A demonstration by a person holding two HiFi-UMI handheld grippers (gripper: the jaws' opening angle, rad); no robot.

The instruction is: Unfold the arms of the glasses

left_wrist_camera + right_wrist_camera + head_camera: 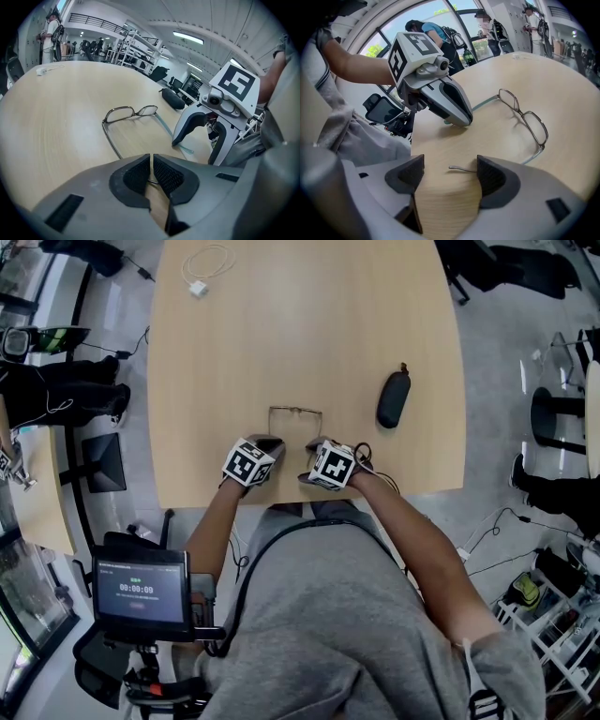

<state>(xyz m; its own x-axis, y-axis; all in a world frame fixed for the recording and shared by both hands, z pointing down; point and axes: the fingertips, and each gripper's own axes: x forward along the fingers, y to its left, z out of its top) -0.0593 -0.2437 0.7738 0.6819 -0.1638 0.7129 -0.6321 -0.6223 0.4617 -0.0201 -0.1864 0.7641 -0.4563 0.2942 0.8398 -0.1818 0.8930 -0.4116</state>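
Note:
Thin metal-framed glasses (pixel 295 413) lie on the wooden table (pixel 309 324) with both arms unfolded, pointing back toward me. My left gripper (pixel 265 445) sits at the tip of the left arm. In the left gripper view its pads (pixel 138 174) are pressed almost together, and the thin arm tip (pixel 152 181) shows in the slit between them. My right gripper (pixel 315 448) is at the other arm's tip. In the right gripper view its jaws stand wide apart, and the metal arm tip (pixel 461 168) lies loose between them, close to the right pad (pixel 490 176).
A black glasses case (pixel 394 397) lies on the table to the right of the glasses. A white cable with a plug (pixel 206 266) is at the far left. The near table edge runs just behind both grippers. A tablet screen (pixel 141 592) stands beside me, low on the left.

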